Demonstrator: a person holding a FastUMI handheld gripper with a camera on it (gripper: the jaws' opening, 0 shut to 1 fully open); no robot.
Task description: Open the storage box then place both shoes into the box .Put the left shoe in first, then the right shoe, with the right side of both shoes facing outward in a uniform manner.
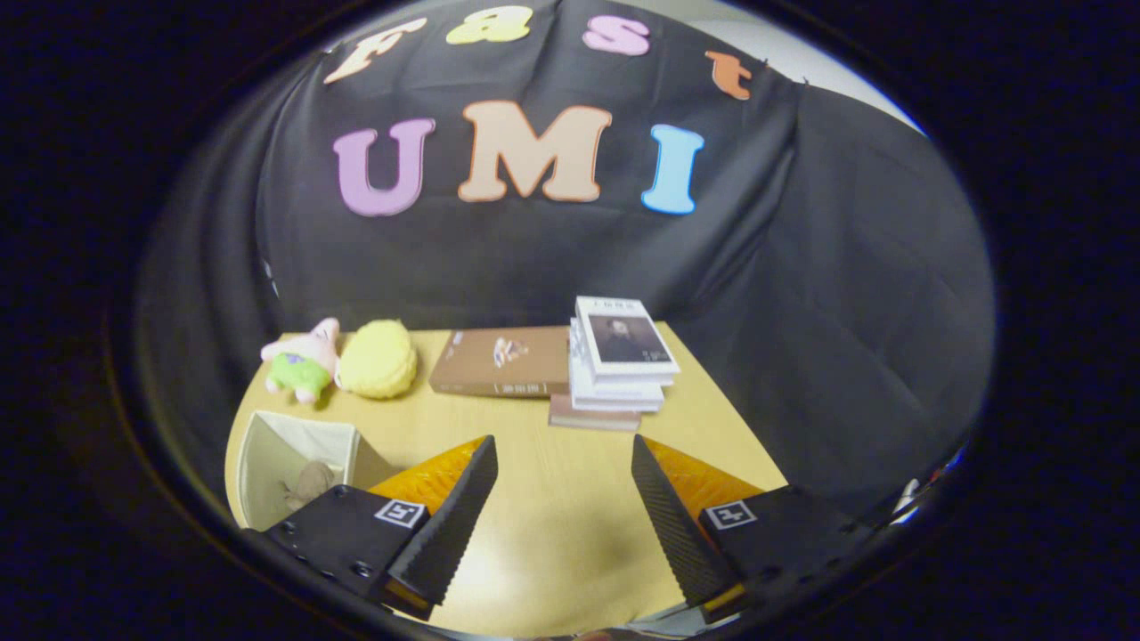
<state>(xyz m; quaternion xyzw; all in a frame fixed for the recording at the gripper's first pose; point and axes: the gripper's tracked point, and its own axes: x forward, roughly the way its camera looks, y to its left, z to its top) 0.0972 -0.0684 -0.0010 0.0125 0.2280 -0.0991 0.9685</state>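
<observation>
- One pale storage box (298, 450) sits at the near left corner of the counter (552, 525), just outside the left jaw. Its top looks open already. It looks like soft fabric to me, so a nudge from the jaw's housing could push it off the corner or fold in a wall.
- Something small and brownish (310, 482) lies at the bottom of that box. I cannot tell whether it is a shoe. If it is clutter, a shoe dropped on it may sit crooked and not show its right side outward.
- Beyond the box, a pink star plush (303, 361) and a yellow plush (378, 359) rest side by side at the back left edge. A wide swing toward the box could clip them and roll one in or off the counter.
- Both jaws stand wide apart over bare counter, holding nothing. At that spread, a close on a shoe's soft upper may pinch only a fold, and the shoe could twist or slip on the way to the box.
- Just ahead of the jaws, a brown book (503, 361) lies flat, touching the stack to its right. A jaw tip driven forward and low could catch its near edge and shove it back.
- Right of it, a stack of white books (619, 361) sits on a darker book (592, 417), the top one slightly skewed. A knock from the right jaw could send the top books sliding toward the counter's far right edge.
</observation>
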